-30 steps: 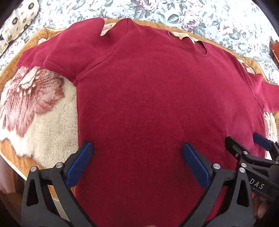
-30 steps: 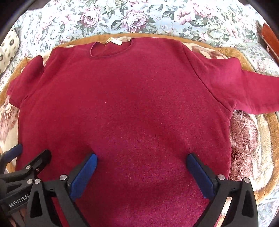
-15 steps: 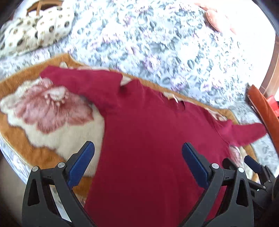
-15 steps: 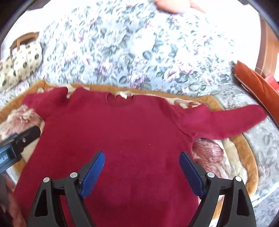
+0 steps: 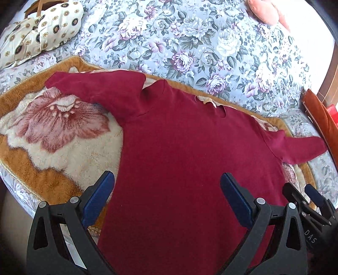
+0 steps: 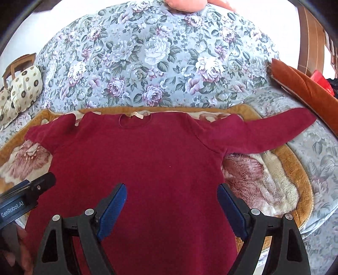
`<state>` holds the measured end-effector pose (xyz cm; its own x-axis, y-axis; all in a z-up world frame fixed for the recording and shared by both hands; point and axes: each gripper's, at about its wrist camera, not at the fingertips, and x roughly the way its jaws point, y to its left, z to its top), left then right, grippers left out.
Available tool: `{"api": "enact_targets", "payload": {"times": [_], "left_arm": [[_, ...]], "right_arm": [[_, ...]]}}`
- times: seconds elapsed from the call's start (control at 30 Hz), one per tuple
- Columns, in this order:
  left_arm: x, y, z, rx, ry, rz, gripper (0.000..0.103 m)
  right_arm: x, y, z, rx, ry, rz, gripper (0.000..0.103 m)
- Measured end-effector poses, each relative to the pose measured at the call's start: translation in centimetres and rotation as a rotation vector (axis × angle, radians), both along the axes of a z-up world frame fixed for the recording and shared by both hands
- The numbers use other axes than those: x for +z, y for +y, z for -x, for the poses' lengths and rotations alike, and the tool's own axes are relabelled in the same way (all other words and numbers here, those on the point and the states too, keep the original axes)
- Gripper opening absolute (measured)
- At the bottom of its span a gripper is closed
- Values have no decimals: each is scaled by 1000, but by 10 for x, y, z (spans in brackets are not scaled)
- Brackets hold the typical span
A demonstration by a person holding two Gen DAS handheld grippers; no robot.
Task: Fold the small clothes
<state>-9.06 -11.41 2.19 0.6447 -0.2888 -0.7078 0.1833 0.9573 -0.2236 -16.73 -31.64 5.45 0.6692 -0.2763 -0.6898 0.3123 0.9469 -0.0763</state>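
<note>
A dark red long-sleeved sweater (image 5: 179,148) (image 6: 137,165) lies flat, front up, on a plush blanket, neck toward the far side. Its left sleeve (image 5: 95,88) bends out over the blanket's flower print. The right sleeve (image 6: 264,131) stretches straight out past the blanket's edge. My left gripper (image 5: 166,177) hangs open above the sweater's lower left part with nothing between its blue pads. The right gripper (image 6: 171,187) (image 5: 300,188) is open too, over the lower middle of the sweater and apart from it. The hem is hidden behind the gripper bodies.
The brown-edged plush blanket (image 5: 52,127) (image 6: 264,179) lies on a bed with a floral cover (image 5: 190,52). A patterned cream pillow (image 5: 42,31) sits at the far left. An orange cushion (image 6: 306,88) stands at the right edge, and a pink soft thing (image 5: 264,10) at the far end.
Both grippers have lifted and drawn back from the sweater, so the whole garment and more of the bed now show. The right gripper's jaws stand slightly narrower.
</note>
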Motion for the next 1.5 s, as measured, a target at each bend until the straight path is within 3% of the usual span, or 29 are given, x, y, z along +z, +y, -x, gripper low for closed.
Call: {"api": "enact_targets", "payload": {"times": [0.4, 0.83, 1.5], "left_arm": [[3, -6, 8, -19, -30, -57, 101], [0, 3, 2, -14, 16, 0, 101], [-1, 0, 2, -23, 21, -14, 101]], "right_arm": [[-2, 10, -3, -2, 12, 51, 86], [-9, 7, -7, -4, 44, 20, 86], [-11, 8, -8, -6, 47, 17, 86]]}}
